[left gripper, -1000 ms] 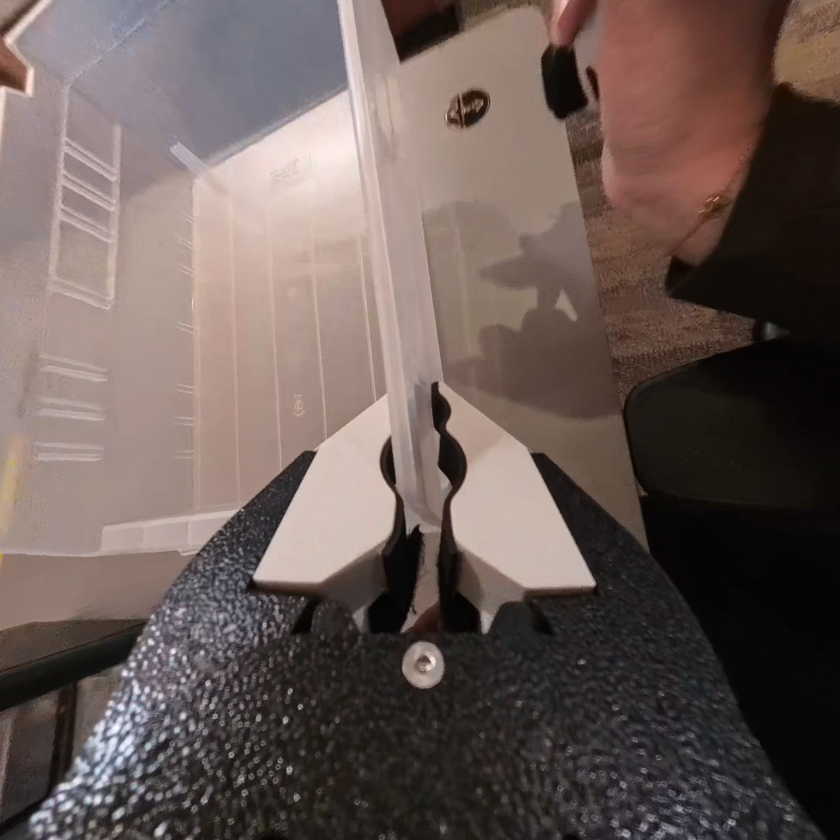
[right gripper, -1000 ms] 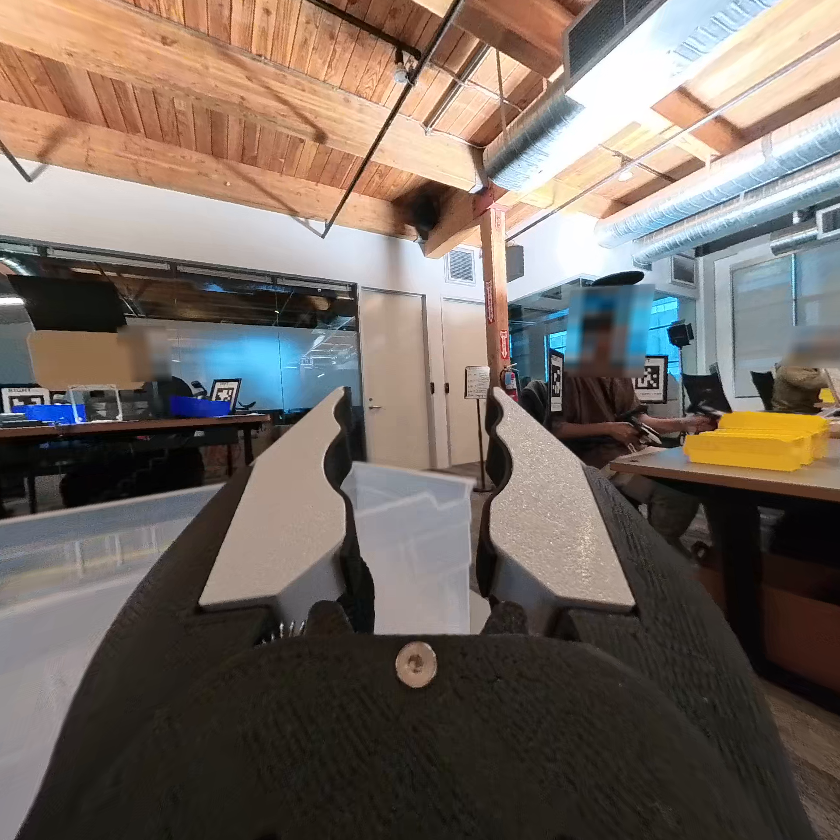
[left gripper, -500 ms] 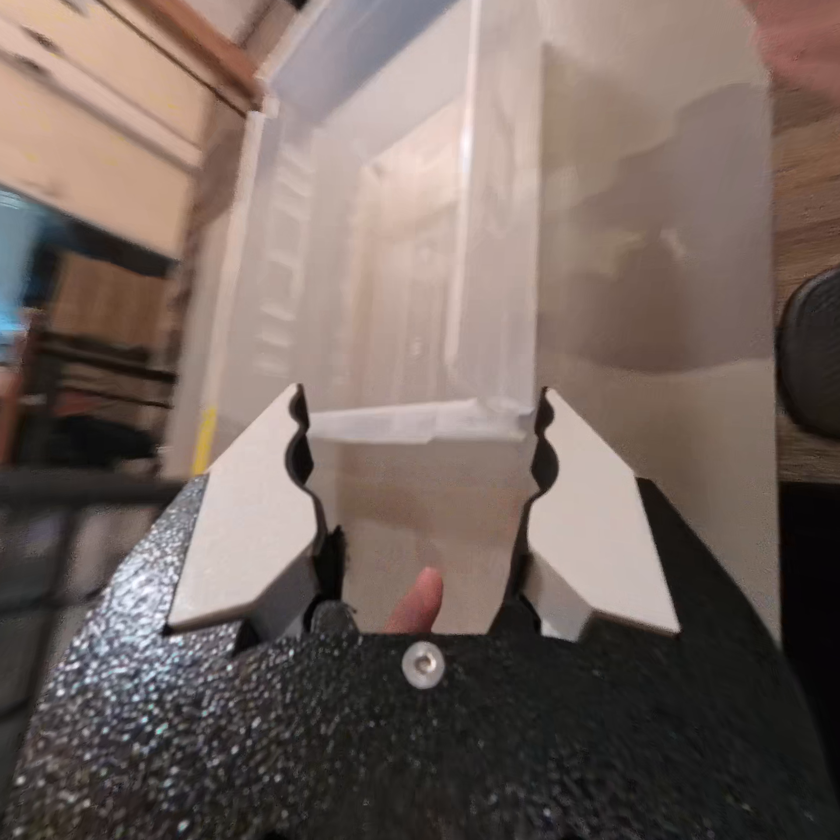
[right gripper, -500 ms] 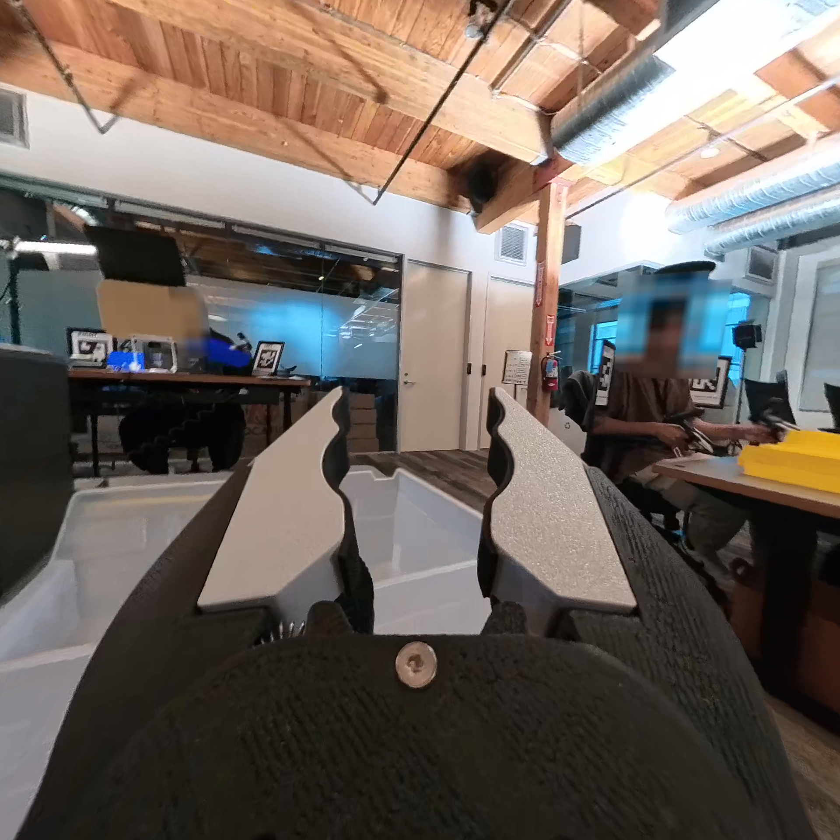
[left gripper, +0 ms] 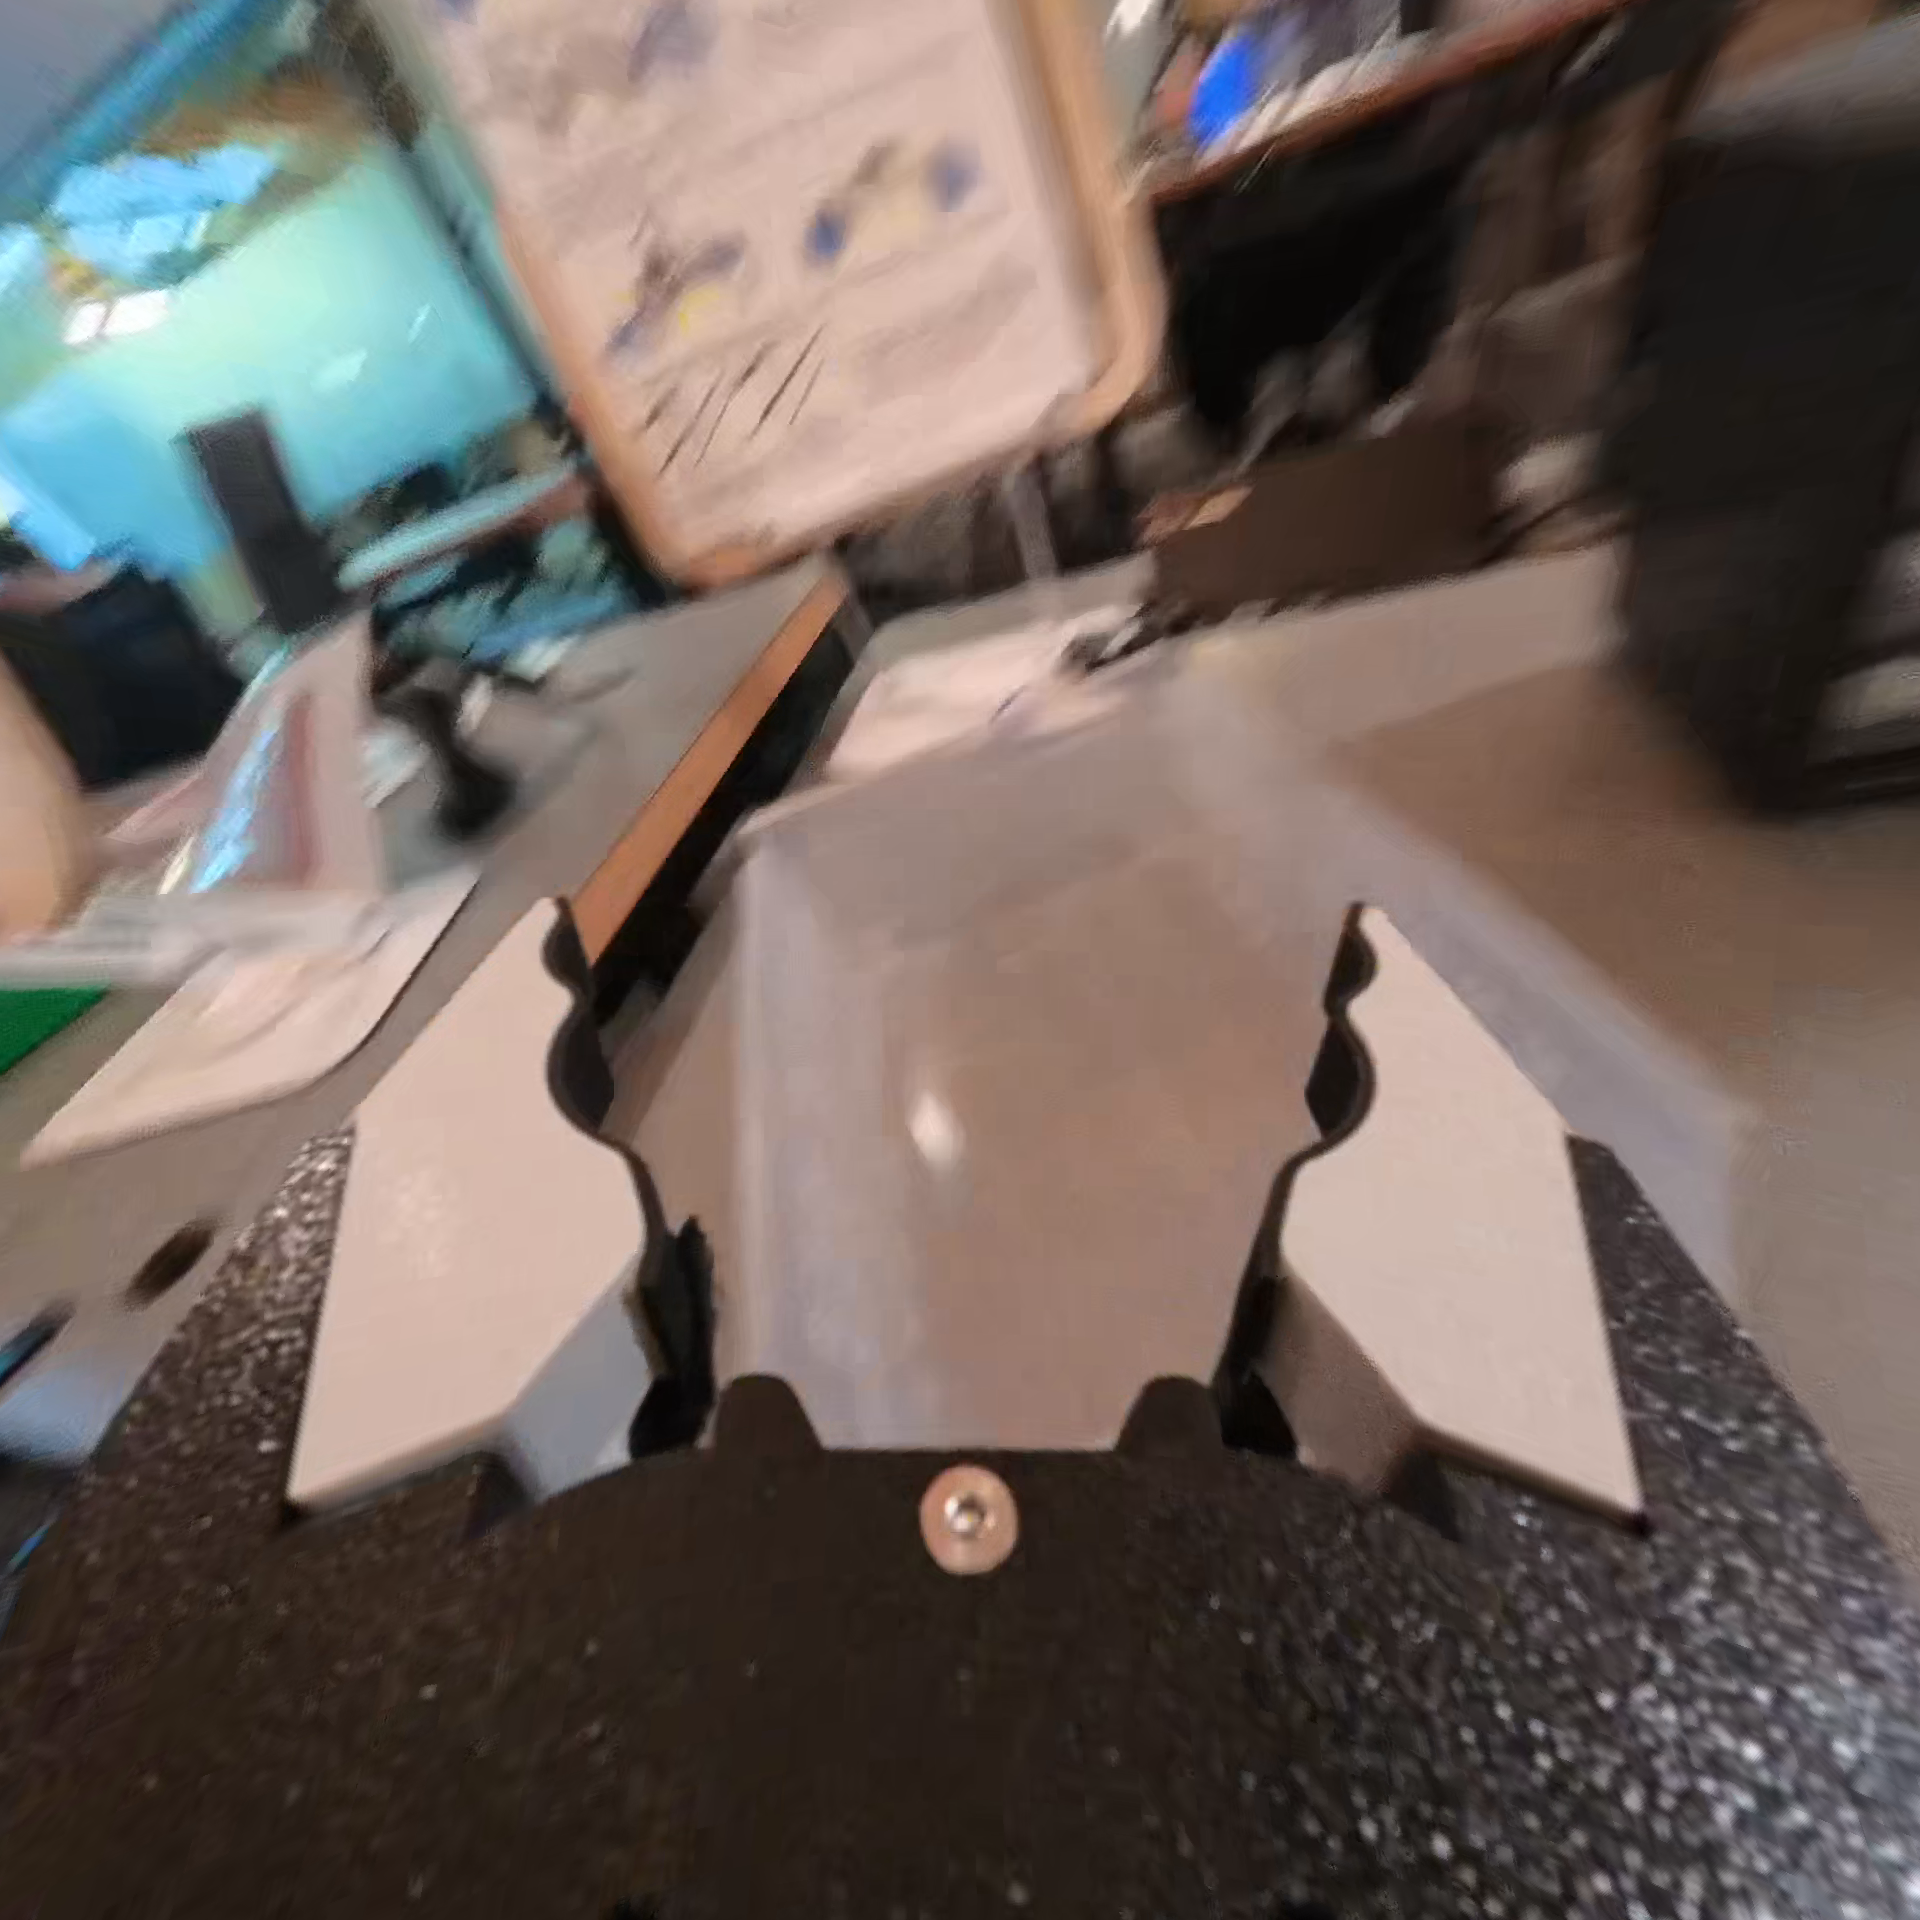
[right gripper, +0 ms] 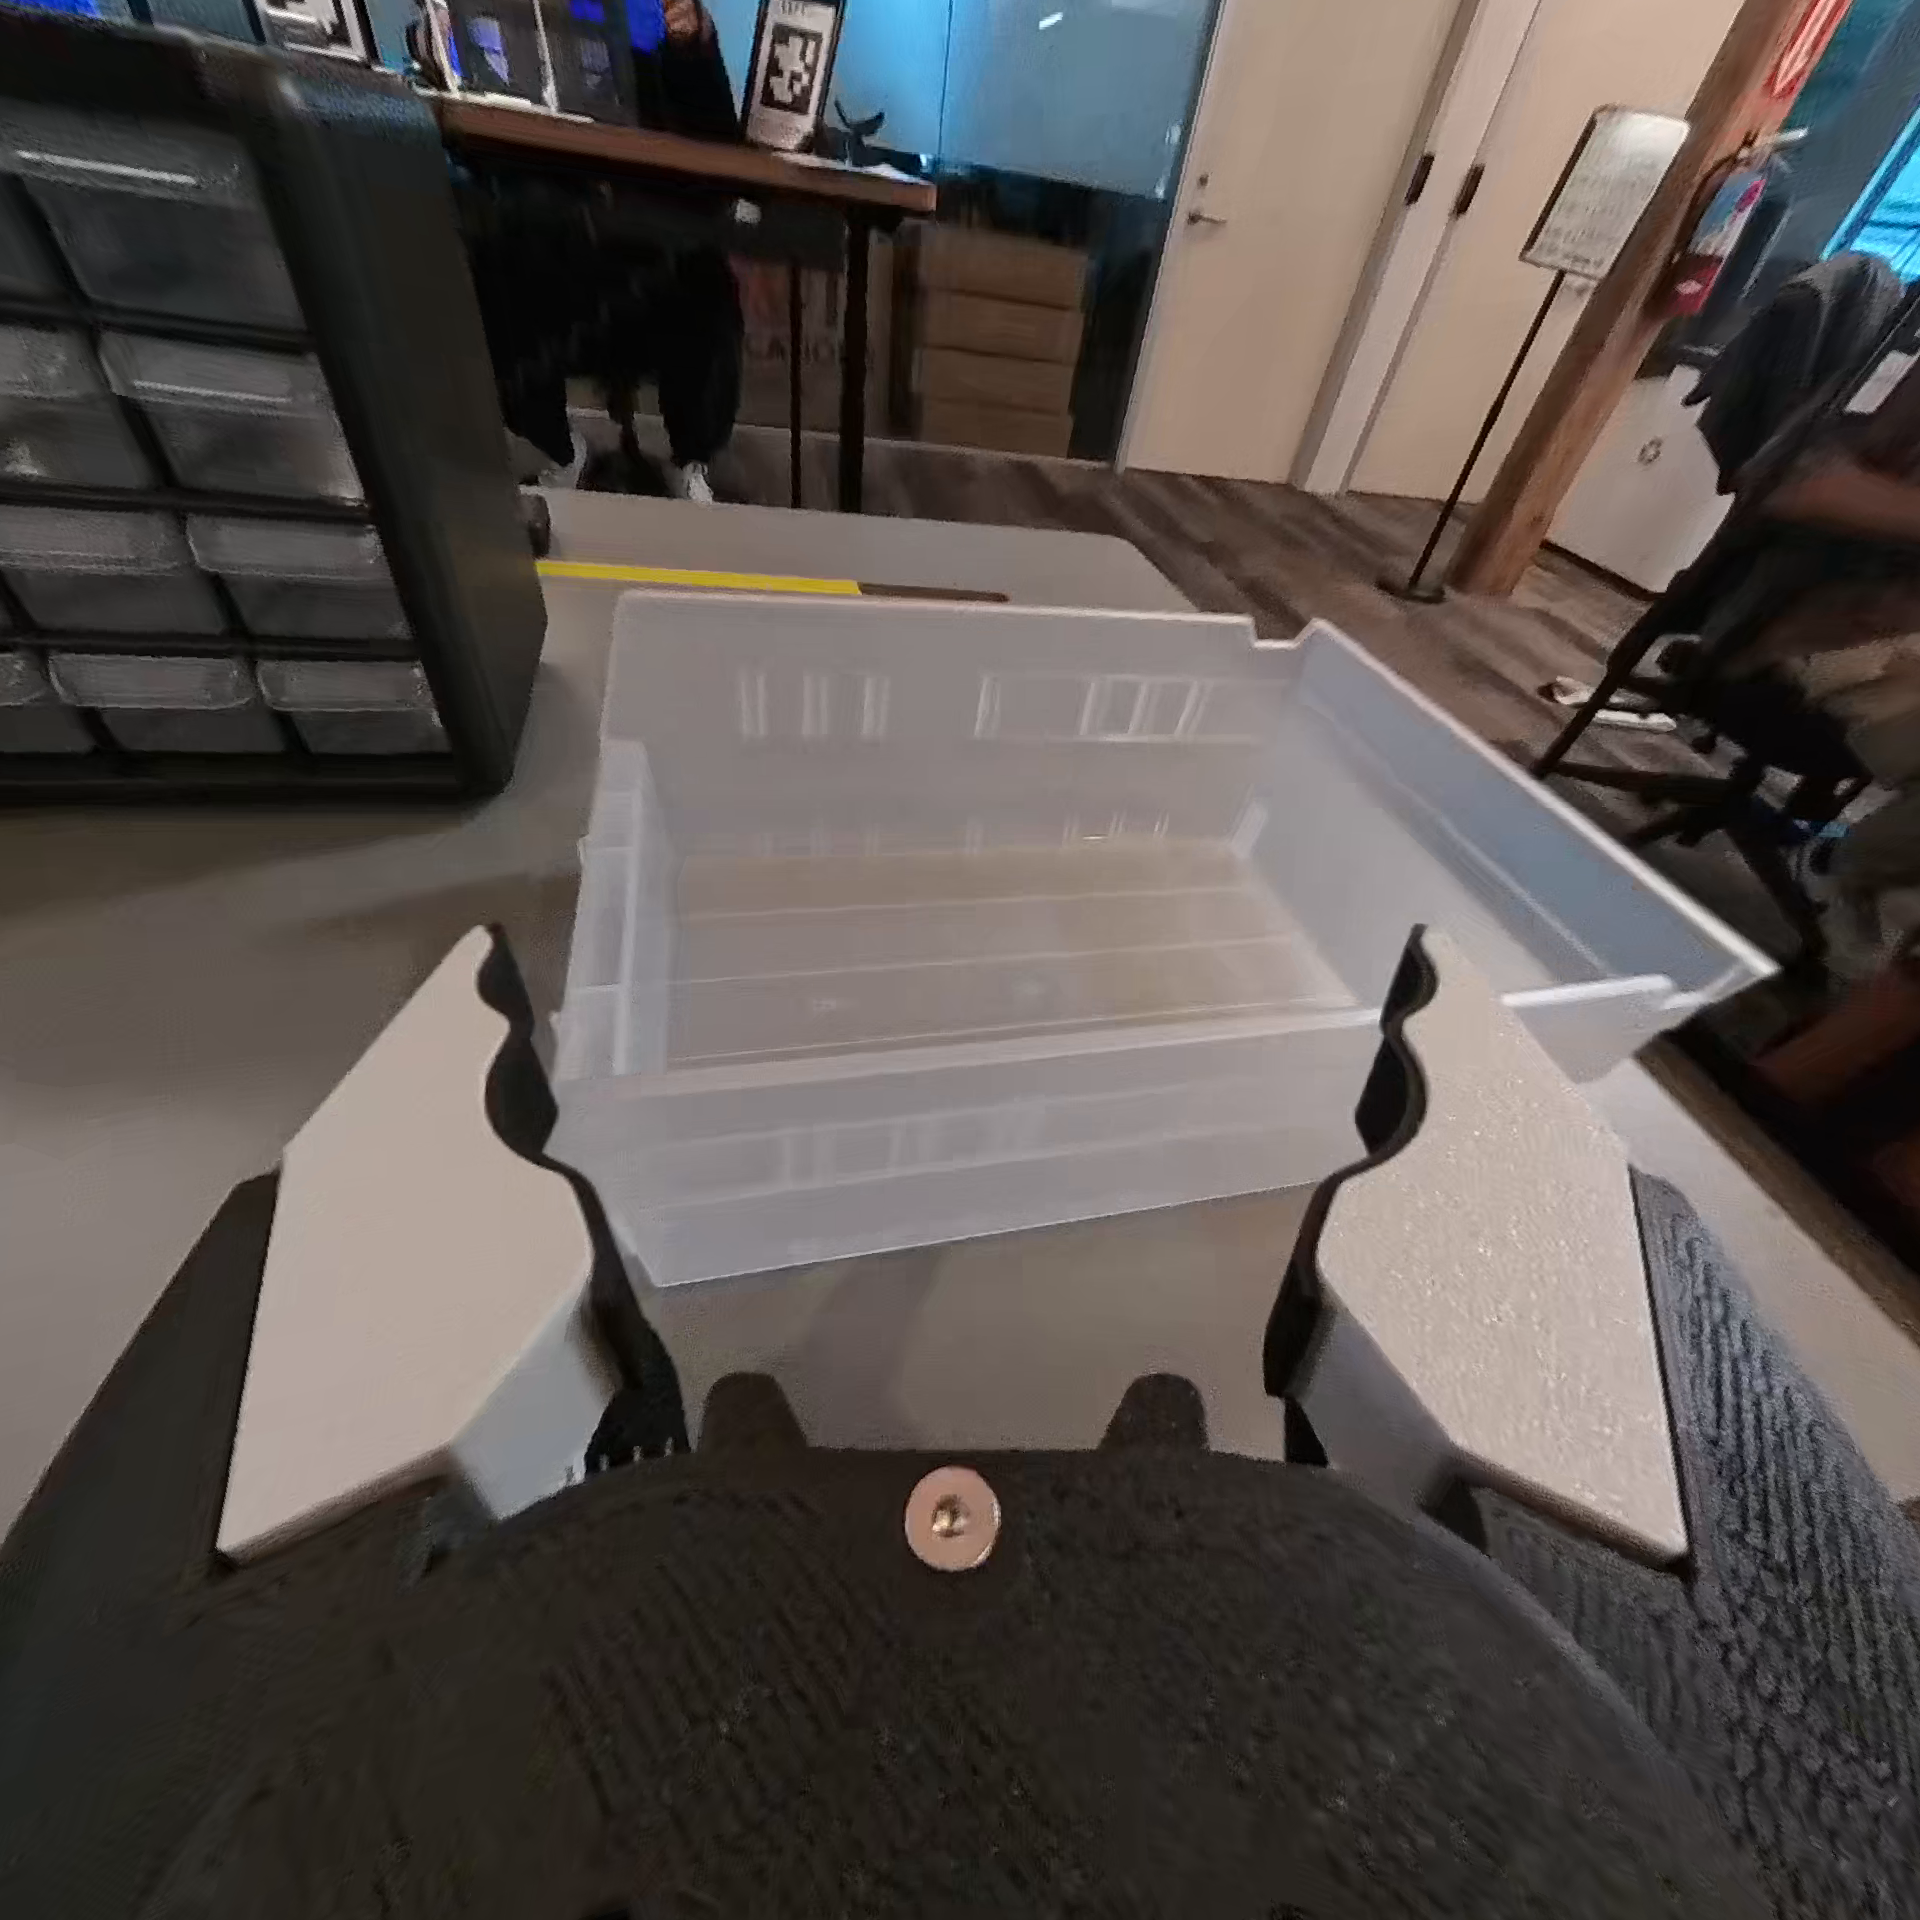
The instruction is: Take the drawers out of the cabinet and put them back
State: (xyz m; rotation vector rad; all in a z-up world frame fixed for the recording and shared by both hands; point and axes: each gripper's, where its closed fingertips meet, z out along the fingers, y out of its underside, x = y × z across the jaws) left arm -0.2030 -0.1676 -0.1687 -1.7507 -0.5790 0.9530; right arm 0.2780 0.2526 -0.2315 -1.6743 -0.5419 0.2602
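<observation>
Now, line by line:
Right gripper: the right gripper (right gripper: pixel 951 1029) has its jaws wide apart and holds nothing; it hangs just before the near wall of the drawer, not touching it.
Drawer: the clear plastic drawer (right gripper: pixel 997 935) rests upright on the grey table (right gripper: pixel 208 935), open side up and empty inside. From the right gripper it lies at 12 o'clock. Its wide front panel points to about 2 o'clock, close to the table edge.
Cabinet: the black cabinet (right gripper: pixel 260 416) stands on the same table at 10 o'clock from the drawer, near but apart from it. Many small translucent drawers sit in its slots.
Yellow strip: a yellow strip (right gripper: pixel 696 578) lies on the table behind the drawer, at 12 o'clock.
Left gripper: the left gripper (left gripper: pixel 956 1023) also has its jaws wide apart and is empty. This view is much blurred.
Between the left jaws: a pale, shiny surface (left gripper: pixel 987 1039) shows there; I cannot tell what it is.
Background, left view: a white board (left gripper: pixel 790 260) stands at 12 o'clock.
</observation>
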